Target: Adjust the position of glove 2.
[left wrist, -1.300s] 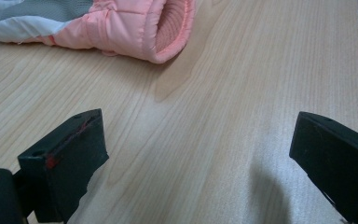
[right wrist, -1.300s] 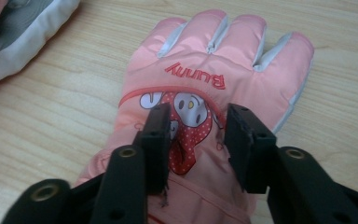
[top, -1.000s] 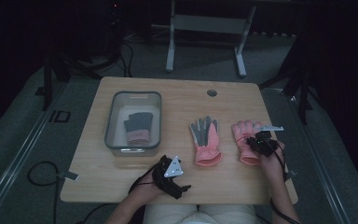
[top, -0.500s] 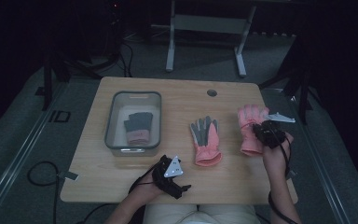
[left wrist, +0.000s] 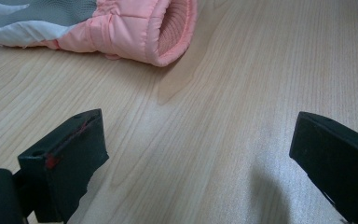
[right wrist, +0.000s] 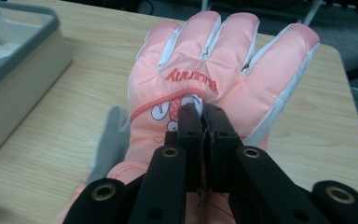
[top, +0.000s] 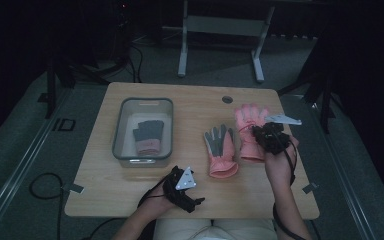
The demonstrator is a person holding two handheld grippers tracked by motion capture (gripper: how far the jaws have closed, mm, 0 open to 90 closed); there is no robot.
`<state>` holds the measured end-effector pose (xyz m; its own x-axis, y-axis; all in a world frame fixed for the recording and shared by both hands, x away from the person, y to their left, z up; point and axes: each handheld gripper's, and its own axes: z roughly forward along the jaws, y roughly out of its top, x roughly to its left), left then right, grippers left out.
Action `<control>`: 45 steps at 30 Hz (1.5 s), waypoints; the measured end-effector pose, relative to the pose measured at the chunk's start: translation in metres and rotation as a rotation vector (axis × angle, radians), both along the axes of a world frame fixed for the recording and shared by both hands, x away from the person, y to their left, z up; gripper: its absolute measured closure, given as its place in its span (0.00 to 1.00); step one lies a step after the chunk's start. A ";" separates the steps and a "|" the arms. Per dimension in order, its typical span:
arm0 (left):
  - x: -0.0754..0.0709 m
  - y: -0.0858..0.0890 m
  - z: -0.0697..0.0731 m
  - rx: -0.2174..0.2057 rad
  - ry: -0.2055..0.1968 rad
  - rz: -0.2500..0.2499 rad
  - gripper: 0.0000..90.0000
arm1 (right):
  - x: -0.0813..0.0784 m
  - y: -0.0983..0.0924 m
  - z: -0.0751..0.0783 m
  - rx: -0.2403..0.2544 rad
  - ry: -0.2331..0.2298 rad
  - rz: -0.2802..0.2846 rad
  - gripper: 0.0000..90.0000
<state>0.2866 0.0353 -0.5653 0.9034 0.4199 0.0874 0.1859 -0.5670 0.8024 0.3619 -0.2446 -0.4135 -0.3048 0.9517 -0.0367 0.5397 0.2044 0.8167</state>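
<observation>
On the wooden table, right tool pinches the pink glove; left tool gapes; grey bin nearby.

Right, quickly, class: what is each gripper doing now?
Left gripper: open, empty, above the wooden table.
Right gripper: shut on the pink padded glove.

A: the pink padded glove with the printed picture, its cuff is hidden behind the black fingers in the right gripper view, and the picture is half covered too.

B: yep. And the grey-palmed pink glove runs off the top edge in the left gripper view. The dark glove in the grey plastic bin is too small to read from the high view.
</observation>
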 end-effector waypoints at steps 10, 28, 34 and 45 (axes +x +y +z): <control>-0.001 -0.001 -0.001 -0.001 0.005 -0.003 0.03 | -0.002 0.045 -0.016 -0.002 0.042 0.036 0.96; -0.002 0.000 0.000 0.002 -0.001 -0.009 0.03 | 0.003 0.077 -0.045 -0.048 0.104 0.037 0.96; -0.002 0.000 0.000 0.007 0.000 -0.010 0.03 | 0.012 0.078 -0.066 -0.074 0.151 0.023 0.95; -0.002 0.000 0.000 0.014 0.001 -0.012 0.03 | 0.020 0.082 -0.080 -0.071 0.173 0.035 0.92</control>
<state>0.2851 0.0349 -0.5656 0.9083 0.4080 0.0921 0.1799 -0.5800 0.7945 0.3823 -0.1630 -0.4938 -0.3454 0.9373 -0.0471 0.6624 0.2790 0.6953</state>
